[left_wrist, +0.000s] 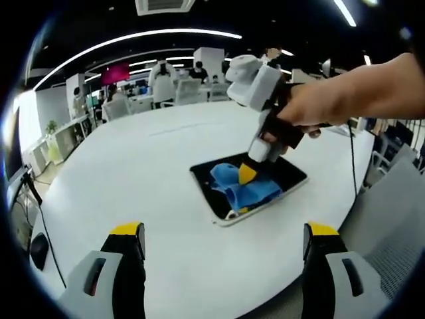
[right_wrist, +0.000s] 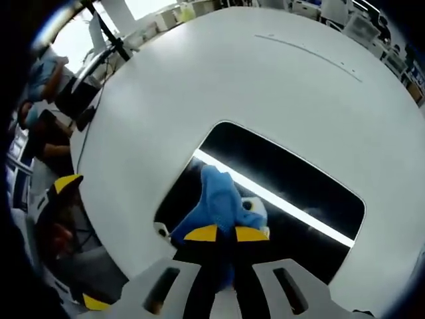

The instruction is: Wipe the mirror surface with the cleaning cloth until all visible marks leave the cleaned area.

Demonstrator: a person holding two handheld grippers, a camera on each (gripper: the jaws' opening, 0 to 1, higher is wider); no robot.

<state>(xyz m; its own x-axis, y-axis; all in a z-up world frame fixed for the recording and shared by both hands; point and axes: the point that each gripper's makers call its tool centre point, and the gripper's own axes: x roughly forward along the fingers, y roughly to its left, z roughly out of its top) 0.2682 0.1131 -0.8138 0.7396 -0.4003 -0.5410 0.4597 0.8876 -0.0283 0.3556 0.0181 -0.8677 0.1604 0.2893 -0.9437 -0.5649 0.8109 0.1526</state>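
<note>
in the left gripper view the left gripper (left_wrist: 224, 240) rises from the bottom of the frame, its yellow-tipped jaws standing wide apart over bare white worktop (left_wrist: 133, 173) with nothing between them. right of centre lies the mirror (left_wrist: 250, 185), a dark rounded rectangle flat on the worktop, with the blue cleaning cloth (left_wrist: 244, 188) bunched on its nearer half. the right gripper (left_wrist: 248, 174) comes down onto the cloth from the upper right, held by a person's hand (left_wrist: 317, 106). office desks and seated people fill the far upper part of the frame.

in the right gripper view the right gripper (right_wrist: 226, 233) sits at bottom centre, its jaws drawn together and clamped on the cleaning cloth (right_wrist: 218, 203), which presses on the mirror (right_wrist: 292, 179) near its lower left end. a bright strip of reflected light crosses the glass diagonally. the left gripper (right_wrist: 65, 186) shows at the left edge of the frame.
</note>
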